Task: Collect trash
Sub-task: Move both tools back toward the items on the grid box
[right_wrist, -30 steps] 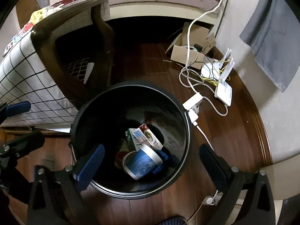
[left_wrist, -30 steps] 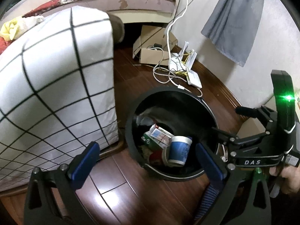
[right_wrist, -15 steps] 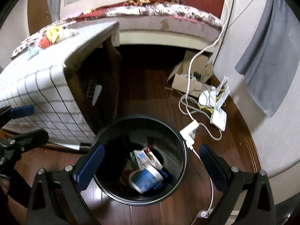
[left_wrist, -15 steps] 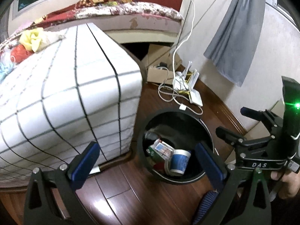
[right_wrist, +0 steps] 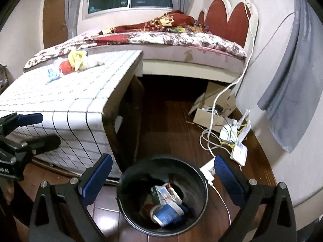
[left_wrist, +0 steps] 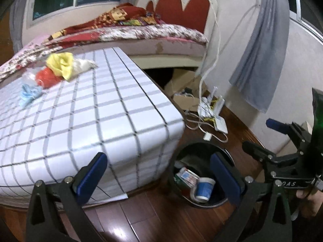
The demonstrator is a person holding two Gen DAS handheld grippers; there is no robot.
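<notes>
Both grippers stood empty above the black bin beside the checked table.

The left gripper (left_wrist: 159, 173) and right gripper (right_wrist: 162, 175) had their blue pads spread wide, touching nothing. The bin (right_wrist: 202, 178) on the wood floor held a blue cup (right_wrist: 166, 214) and a carton (right_wrist: 165, 193); crumpled trash (left_wrist: 60, 65) lay on the table (left_wrist: 113, 109).

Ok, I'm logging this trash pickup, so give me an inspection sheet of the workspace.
Surface: table under a white grid-checked cloth, beside the bed.
Job's things: black bin on the wood floor holds a blue cup and a carton; crumpled wrappers remain on the table.
Clutter: cardboard box.
Grippers: left gripper and right gripper open, empty.
Cables: white cords and router on the floor.
Surroundings: bed, window, grey curtain.
</notes>
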